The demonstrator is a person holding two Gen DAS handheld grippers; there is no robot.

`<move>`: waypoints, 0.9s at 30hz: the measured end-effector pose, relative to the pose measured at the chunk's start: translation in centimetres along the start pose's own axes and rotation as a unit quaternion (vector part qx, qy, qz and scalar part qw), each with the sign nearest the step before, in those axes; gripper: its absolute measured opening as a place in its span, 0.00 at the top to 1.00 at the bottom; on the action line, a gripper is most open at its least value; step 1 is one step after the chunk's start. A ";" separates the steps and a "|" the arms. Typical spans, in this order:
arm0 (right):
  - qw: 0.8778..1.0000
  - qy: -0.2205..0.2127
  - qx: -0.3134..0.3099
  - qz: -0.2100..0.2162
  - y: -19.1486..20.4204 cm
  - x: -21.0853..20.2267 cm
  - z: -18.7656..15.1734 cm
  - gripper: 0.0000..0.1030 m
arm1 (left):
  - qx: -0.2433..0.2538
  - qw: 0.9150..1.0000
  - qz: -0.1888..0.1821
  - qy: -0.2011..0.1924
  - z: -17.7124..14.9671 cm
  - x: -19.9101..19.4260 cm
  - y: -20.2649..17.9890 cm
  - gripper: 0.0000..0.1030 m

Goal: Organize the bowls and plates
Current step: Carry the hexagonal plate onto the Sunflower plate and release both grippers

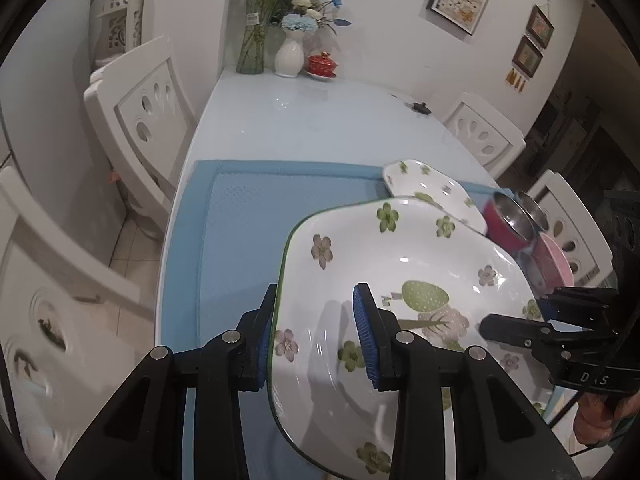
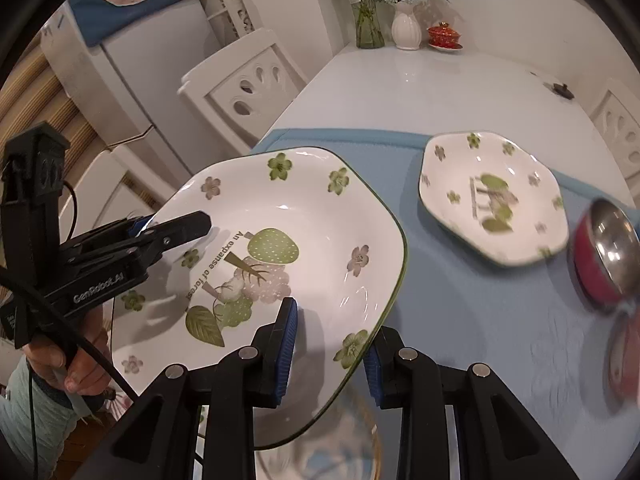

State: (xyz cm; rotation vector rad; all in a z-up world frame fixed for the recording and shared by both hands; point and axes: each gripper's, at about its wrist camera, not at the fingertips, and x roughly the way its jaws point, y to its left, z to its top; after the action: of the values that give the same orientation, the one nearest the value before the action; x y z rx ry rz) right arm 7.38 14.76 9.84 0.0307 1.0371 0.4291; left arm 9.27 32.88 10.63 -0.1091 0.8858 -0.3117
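Observation:
A large white plate with green and pink flowers [image 1: 404, 280] [image 2: 288, 248] is held above the blue mat, tilted. My left gripper [image 1: 316, 340] is shut on its left rim. My right gripper [image 2: 330, 352] is shut on its right rim; it also shows in the left wrist view [image 1: 516, 320]. The left gripper shows in the right wrist view [image 2: 176, 228]. A smaller matching plate [image 2: 492, 196] [image 1: 428, 188] lies on the mat beyond. A red bowl with a steel inside [image 2: 604, 256] [image 1: 508, 220] stands at the right, beside a pink bowl [image 1: 554, 260] [image 2: 628, 356].
A blue mat [image 1: 248, 216] covers the near part of the pale table [image 1: 304, 120]. Vases of flowers [image 1: 290, 54] and a red lidded cup [image 1: 322, 65] stand at the far edge. White chairs [image 1: 140, 116] flank the table. Another plate [image 2: 340, 444] lies under the held one.

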 end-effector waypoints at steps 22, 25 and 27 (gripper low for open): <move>0.998 0.067 0.014 -0.006 0.2 -6.0 -14.8 0.71 | -0.023 0.997 0.014 0.076 -13.2 -3.4 -6.8 0.69; 0.997 0.076 0.018 -0.006 0.0 -5.4 -15.5 0.71 | -0.026 0.996 0.018 0.084 -13.7 -2.9 -6.8 0.69; 0.996 0.082 0.022 -0.005 -0.1 -5.0 -15.7 0.71 | -0.030 0.996 0.019 0.087 -13.9 -2.5 -6.6 0.69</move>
State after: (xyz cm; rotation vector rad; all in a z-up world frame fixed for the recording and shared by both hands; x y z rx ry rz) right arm -7.94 10.09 5.86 0.0289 1.2085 0.4049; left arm -4.50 27.88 5.18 -0.1224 1.0698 -0.2609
